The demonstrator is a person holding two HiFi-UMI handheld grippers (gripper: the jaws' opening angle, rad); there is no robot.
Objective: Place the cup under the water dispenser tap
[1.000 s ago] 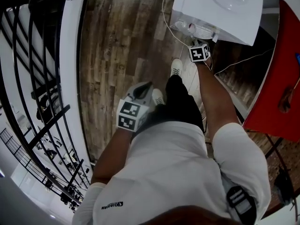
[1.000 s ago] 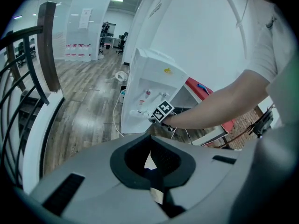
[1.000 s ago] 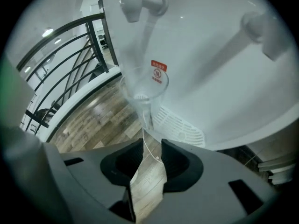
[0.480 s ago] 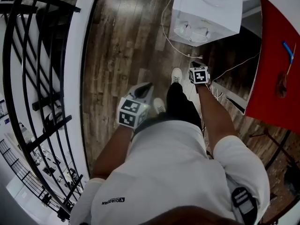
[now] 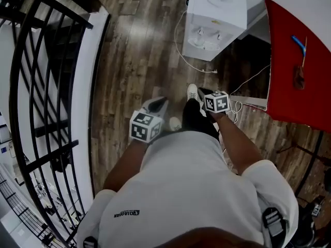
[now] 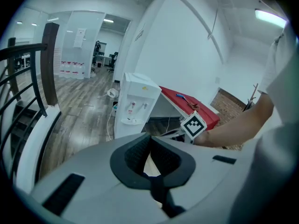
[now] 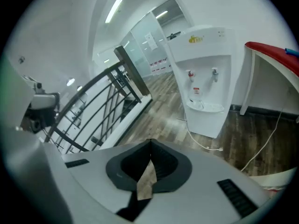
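Open floor [image 5: 139, 50] between railing [image 5: 51, 155] and water dispenser [image 5: 214, 14]

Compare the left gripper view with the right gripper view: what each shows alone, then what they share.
Only the left: the right hand-held gripper's marker cube, the person's forearm, a brick wall. Only the right: a yellow logo on the water dispenser. Both: that white dispenser, the red table, black railing, wood floor.
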